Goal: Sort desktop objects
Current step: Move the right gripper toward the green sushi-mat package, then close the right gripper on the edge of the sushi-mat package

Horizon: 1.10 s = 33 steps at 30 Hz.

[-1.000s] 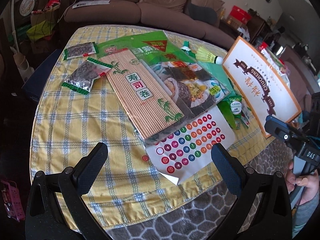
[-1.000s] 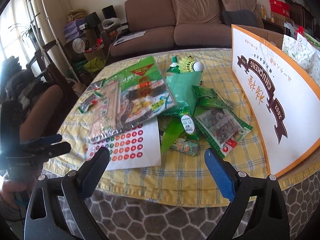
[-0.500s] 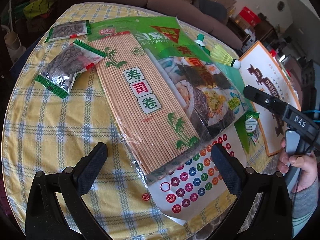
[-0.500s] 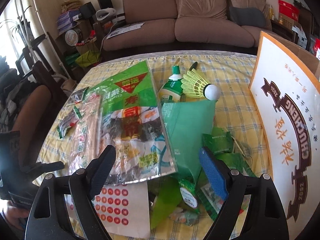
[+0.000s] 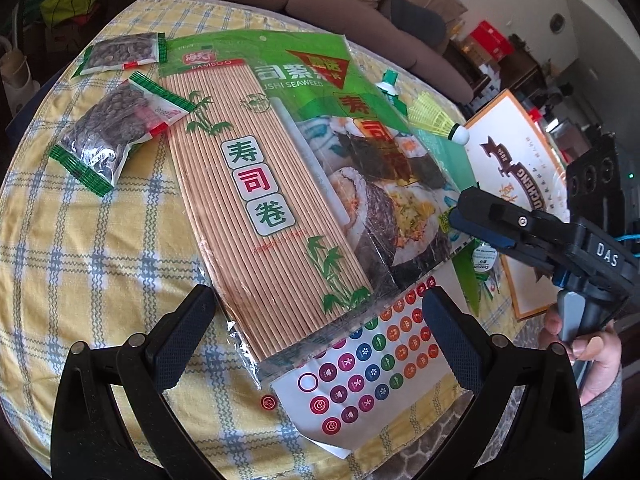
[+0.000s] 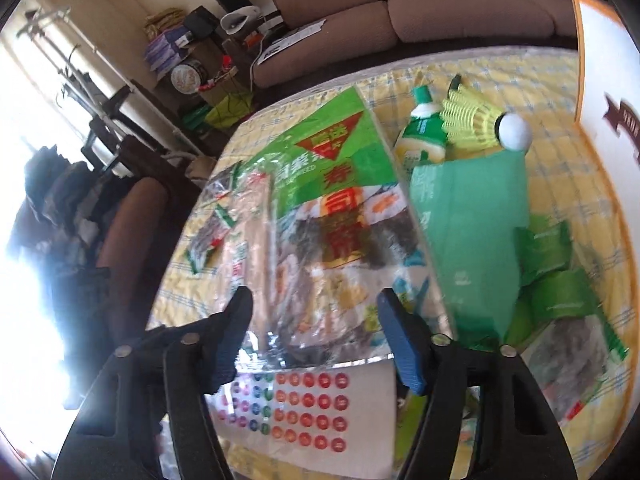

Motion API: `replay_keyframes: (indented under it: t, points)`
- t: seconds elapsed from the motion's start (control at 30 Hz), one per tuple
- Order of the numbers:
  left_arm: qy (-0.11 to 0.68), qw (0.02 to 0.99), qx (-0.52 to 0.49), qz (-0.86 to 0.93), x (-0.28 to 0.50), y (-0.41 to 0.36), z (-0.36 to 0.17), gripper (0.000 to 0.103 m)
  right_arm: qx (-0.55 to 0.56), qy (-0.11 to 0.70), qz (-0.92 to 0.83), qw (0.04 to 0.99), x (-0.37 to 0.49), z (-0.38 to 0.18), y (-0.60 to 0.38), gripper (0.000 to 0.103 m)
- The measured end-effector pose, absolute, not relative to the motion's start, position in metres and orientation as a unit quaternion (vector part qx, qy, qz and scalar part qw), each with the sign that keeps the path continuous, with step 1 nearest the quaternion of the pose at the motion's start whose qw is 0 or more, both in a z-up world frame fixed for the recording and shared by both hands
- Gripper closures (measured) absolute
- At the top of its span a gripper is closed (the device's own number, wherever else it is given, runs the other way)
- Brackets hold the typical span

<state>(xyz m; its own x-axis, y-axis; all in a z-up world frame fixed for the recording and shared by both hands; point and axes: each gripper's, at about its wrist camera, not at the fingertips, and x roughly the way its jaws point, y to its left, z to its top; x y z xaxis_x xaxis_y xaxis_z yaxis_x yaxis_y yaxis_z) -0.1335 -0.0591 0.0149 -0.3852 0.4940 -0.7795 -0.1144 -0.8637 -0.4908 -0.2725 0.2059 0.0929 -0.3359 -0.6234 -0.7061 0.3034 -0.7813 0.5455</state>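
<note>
Left gripper (image 5: pixel 316 320): jaws spread wide and holding nothing, poised low over the near end of the sushi kit package (image 5: pixel 280 184), one finger on each side of its bottom corner.
Right gripper (image 6: pixel 316 332): jaws apart and empty in its own view, fingers straddling the near edge of the same package; seen from the left wrist it comes in side-on at the package's right edge (image 5: pixel 520 228), so its opening cannot be read there.
Sushi kit package: flat on the yellow checked tablecloth (image 5: pixel 80 260), bamboo mat on its left half and seaweed print on its right, its near end overlapping the sticker sheet (image 5: pixel 368 364).
Other clutter: two seed packets (image 5: pixel 116 132) beside the package's far left corner; a small bottle (image 6: pixel 422 136), a yellow shuttlecock (image 6: pixel 480 124) and a green bag (image 6: pixel 468 236) to its right.
Step in hand: an approach, as I judge it; both tools close on the package from two sides, with no grip made.
Next move: likely one finger slides under the thin plastic edge before closing; the sticker sheet beneath could get pinched along with it.
Hand pose: right hand (image 5: pixel 588 356) wrapped around its handle, tool angled in and down toward the table; the left tool pitches steeply downward.
</note>
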Motion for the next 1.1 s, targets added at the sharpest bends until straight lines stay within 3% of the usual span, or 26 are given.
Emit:
replay_keyframes:
  t: [0.2, 0.3, 0.7, 0.73, 0.77, 0.83, 0.9, 0.97, 1.1]
  points:
    - [-0.200, 0.187, -0.522, 0.807, -0.132, -0.065, 0.015, 0.000, 0.521, -0.193, -0.792, 0.253, -0.273, 0.080, 0.204, 0.065]
    - [-0.207, 0.185, -0.524, 0.805, -0.132, -0.067, 0.015, 0.000, 0.504, -0.243, -0.793, 0.242, -0.256, 0.085, 0.218, 0.065]
    - [-0.214, 0.190, -0.530, 0.798, -0.132, -0.063, 0.014, 0.000, 0.491, -0.314, -0.781, 0.225, -0.257, 0.058, 0.231, 0.065]
    - [-0.218, 0.194, -0.531, 0.796, -0.132, -0.062, 0.014, 0.000, 0.485, -0.328, -0.778, 0.229, -0.258, 0.057, 0.230, 0.062]
    - [-0.221, 0.197, -0.531, 0.794, -0.133, -0.062, 0.013, 0.000, 0.477, -0.342, -0.775, 0.234, -0.258, 0.055, 0.229, 0.054]
    - [-0.224, 0.199, -0.532, 0.792, -0.134, -0.060, 0.012, 0.000, 0.458, -0.347, -0.784, 0.234, -0.259, 0.053, 0.228, 0.052]
    - [-0.226, 0.200, -0.532, 0.791, -0.134, -0.060, 0.012, 0.000, 0.442, -0.346, -0.795, 0.230, -0.255, 0.055, 0.227, 0.061]
    - [-0.228, 0.201, -0.533, 0.790, -0.134, -0.060, 0.012, 0.000, 0.426, -0.329, -0.809, 0.237, -0.251, 0.060, 0.222, 0.083]
    - [-0.237, 0.203, -0.533, 0.786, -0.136, -0.061, 0.012, 0.000, 0.452, -0.349, -0.781, 0.252, -0.260, 0.044, 0.214, 0.085]
